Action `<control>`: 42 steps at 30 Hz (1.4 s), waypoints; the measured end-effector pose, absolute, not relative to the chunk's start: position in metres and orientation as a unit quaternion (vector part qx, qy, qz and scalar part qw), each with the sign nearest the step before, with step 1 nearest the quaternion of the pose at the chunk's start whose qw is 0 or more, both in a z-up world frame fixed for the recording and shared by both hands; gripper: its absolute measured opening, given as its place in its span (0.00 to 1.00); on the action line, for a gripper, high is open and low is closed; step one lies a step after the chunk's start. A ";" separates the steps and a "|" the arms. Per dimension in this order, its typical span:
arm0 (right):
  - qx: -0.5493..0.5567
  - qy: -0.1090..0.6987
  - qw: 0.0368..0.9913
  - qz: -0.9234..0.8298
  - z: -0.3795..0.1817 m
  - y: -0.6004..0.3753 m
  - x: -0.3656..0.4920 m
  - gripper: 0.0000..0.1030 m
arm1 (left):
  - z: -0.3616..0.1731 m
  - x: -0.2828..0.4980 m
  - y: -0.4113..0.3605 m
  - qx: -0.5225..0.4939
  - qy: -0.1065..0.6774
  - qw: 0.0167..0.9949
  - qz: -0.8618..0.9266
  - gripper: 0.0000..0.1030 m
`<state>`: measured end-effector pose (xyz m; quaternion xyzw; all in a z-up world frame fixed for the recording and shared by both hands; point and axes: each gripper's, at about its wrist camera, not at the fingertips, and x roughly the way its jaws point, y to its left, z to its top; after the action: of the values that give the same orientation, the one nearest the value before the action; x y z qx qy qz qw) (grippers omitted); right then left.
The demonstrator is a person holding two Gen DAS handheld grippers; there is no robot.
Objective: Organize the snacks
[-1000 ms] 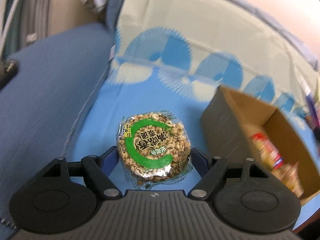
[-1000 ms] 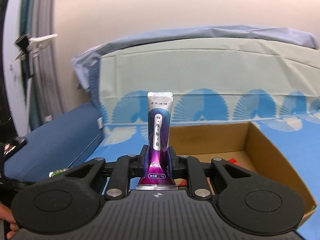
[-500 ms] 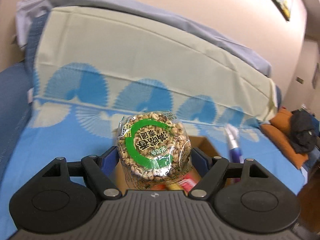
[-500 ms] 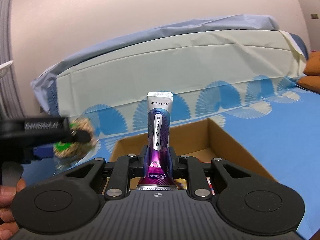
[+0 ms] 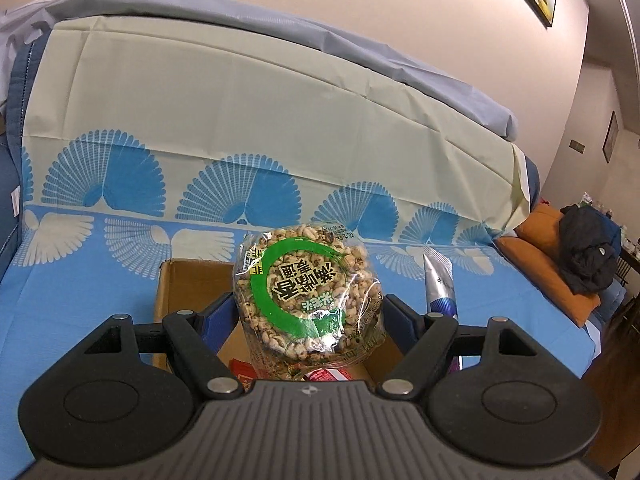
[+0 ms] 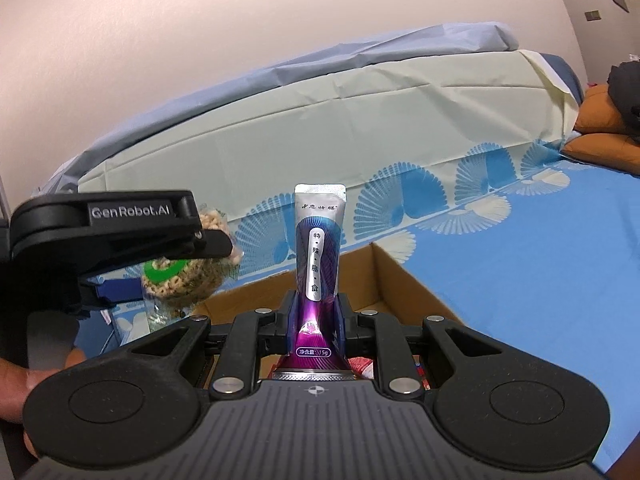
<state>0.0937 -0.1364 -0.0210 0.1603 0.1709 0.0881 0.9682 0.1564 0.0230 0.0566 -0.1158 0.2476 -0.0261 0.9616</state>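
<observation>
My left gripper [image 5: 308,312] is shut on a round puffed-grain cake [image 5: 306,294] in clear wrap with a green ring label, held above the open cardboard box [image 5: 180,292]. Red snack packets [image 5: 324,374] lie inside the box under it. In the right wrist view my right gripper [image 6: 316,316] is shut on the bottom of a silver and purple stick sachet [image 6: 319,248] that stands upright over the box [image 6: 404,284]. The left gripper [image 6: 120,232] with the grain cake [image 6: 184,276] shows there at the left, and the sachet [image 5: 438,284] shows at the right of the left wrist view.
The box sits on a blue cloth with fan patterns [image 5: 80,300] spread over a sofa seat. The pale sheet [image 5: 240,120] covers the backrest behind. An orange cushion [image 5: 548,264] with dark clothing [image 5: 588,252] lies at the far right. A person's hand [image 6: 16,384] holds the left gripper's handle.
My left gripper has carried the grain cake from the blue cloth left of the box to above the box. The right gripper with the sachet shifted a little and rolled over the box.
</observation>
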 end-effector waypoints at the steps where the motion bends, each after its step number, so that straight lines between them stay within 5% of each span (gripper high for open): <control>1: 0.161 0.171 0.968 0.088 -0.021 -0.136 0.094 0.19 | 0.057 0.156 0.023 -0.117 0.248 0.961 -0.026 0.80; 7: 0.152 0.198 0.964 0.096 -0.025 -0.132 0.099 0.24 | 0.059 0.156 0.025 -0.116 0.250 0.961 -0.034 0.85; 19: 0.137 0.196 0.967 0.088 -0.021 -0.128 0.094 0.53 | 0.064 0.106 0.037 -0.104 0.217 0.970 -0.042 0.88; 30: 0.099 0.192 0.974 0.073 -0.015 -0.131 0.078 0.98 | 0.032 0.024 0.055 -0.125 0.258 0.957 -0.040 0.89; 42: 0.051 0.228 0.969 0.076 -0.018 -0.144 0.054 0.99 | 0.000 -0.025 0.049 -0.128 0.295 0.946 -0.044 0.93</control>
<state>0.0539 -0.1439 -0.0184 0.0505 0.2281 0.0761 0.9694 -0.0255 0.0494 -0.0003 -0.1278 0.2951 -0.0444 0.9458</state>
